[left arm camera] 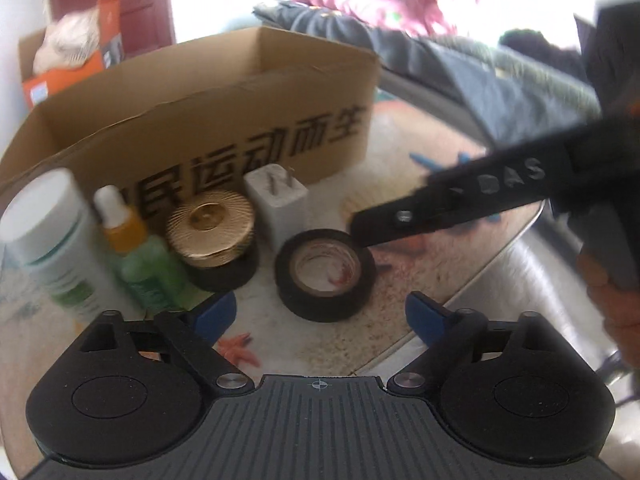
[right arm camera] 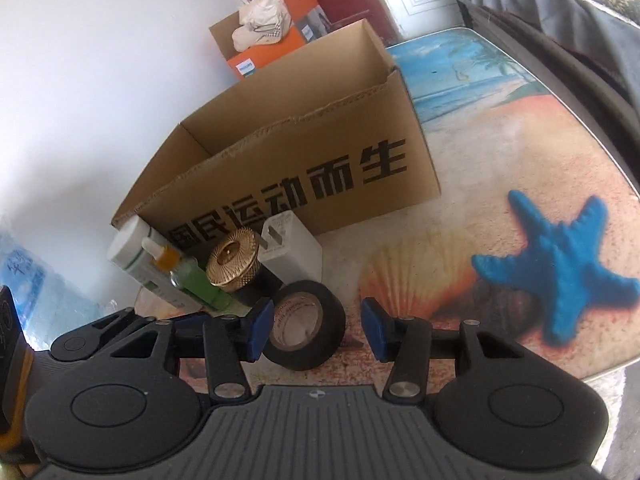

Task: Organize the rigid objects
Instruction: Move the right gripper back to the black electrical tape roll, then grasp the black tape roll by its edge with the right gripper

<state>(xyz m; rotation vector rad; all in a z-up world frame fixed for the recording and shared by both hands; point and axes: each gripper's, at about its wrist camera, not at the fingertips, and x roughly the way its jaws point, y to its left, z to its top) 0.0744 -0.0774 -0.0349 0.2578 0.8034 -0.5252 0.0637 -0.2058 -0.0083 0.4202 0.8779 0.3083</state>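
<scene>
A black tape roll (left arm camera: 326, 276) lies flat on the beach-print table (right arm camera: 500, 152), in front of an open cardboard box (right arm camera: 320, 152) with black lettering. My left gripper (left arm camera: 320, 316) is open just short of the roll, pads clear of it. In the right wrist view the tape roll (right arm camera: 306, 326) sits between the pads of my right gripper (right arm camera: 316, 330). It lies close to the left pad, with a gap to the right one, so that gripper is open. In the left view a right gripper finger (left arm camera: 400, 220) reaches over the roll's far rim.
Left of the roll stand a white charger plug (right arm camera: 294, 246), a gold-capped black jar (right arm camera: 234, 260), a green dropper bottle (right arm camera: 188, 276) and a white bottle (right arm camera: 132, 252). Clothes (left arm camera: 440, 60) are piled behind. The table's metal edge (left arm camera: 520, 264) curves at the right, near a person's hand (left arm camera: 612, 304).
</scene>
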